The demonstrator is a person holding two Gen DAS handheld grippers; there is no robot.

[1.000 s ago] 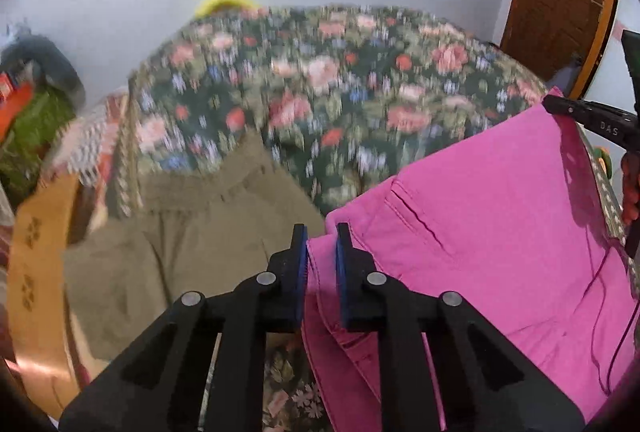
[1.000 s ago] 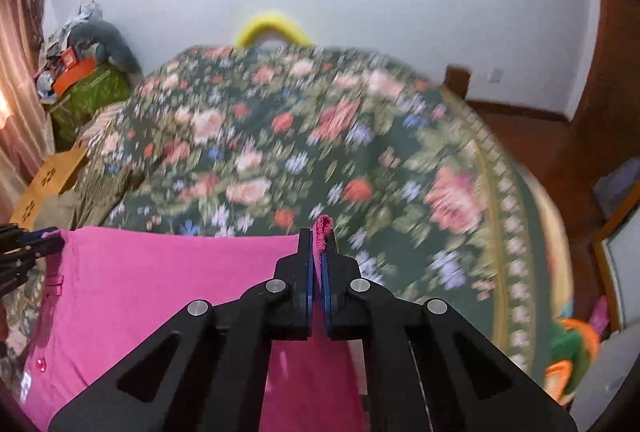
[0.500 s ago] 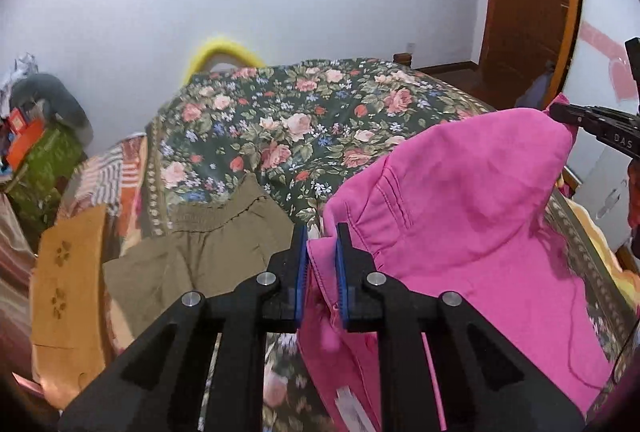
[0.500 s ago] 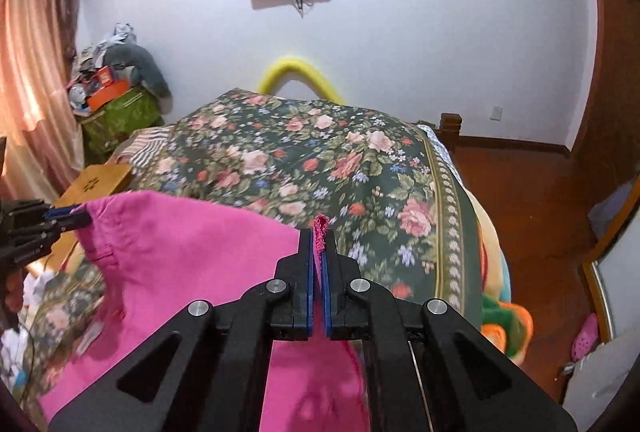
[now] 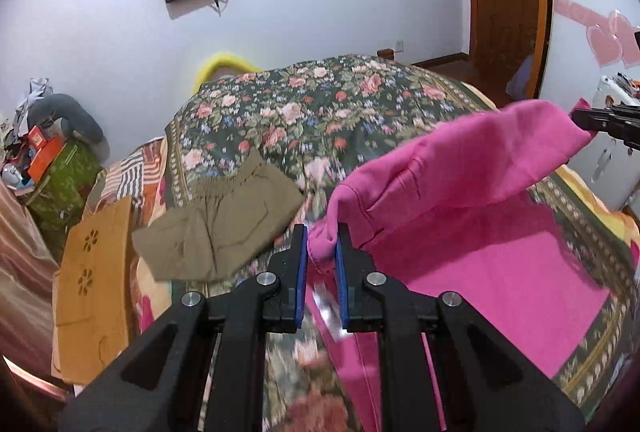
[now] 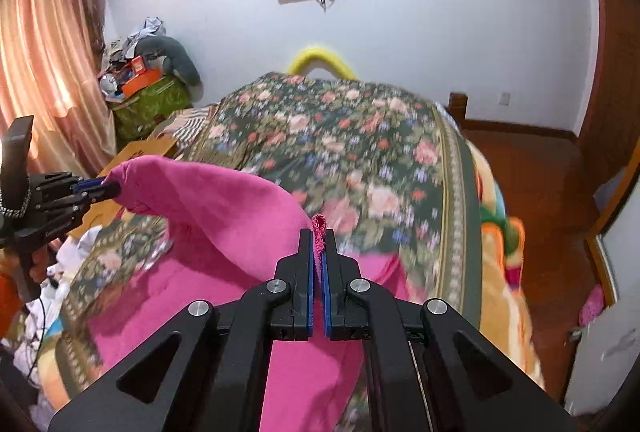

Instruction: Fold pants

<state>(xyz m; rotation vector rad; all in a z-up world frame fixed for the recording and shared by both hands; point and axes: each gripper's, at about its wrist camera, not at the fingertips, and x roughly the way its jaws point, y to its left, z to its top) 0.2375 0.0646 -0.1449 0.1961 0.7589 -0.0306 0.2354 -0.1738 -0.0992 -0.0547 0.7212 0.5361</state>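
Presently, the left hand-held gripper (image 5: pixel 322 246) is pinching a bunched corner of the pink pants (image 5: pixel 480 167) between its blue pads, at lower centre of the left wrist frame. The right hand-held gripper (image 6: pixel 319 244) is clamping a thin upright edge of the same garment, at lower centre of the right wrist frame. Both are gripping cloth, jaws nearly closed on it.

The two held corners are standing well apart and raised above the bed (image 5: pixel 320 111), so that the upper part is arching in the air between them while the lower part (image 5: pixel 500 292) is lying flat on the floral bedspread at lower right. Judged from this, the raised edge is being carried over the flat portion to lay one half on the other; holding both corners is keeping the edge taut and even.

The lifted edge is running across the frame, left gripper to right gripper. The garment's long axis appears to run from that edge back toward the camera, though its near end is hidden below the frame.

A pair of olive shorts (image 5: pixel 216 228) is lying flat at centre left, just beside the pink pants, untouched.
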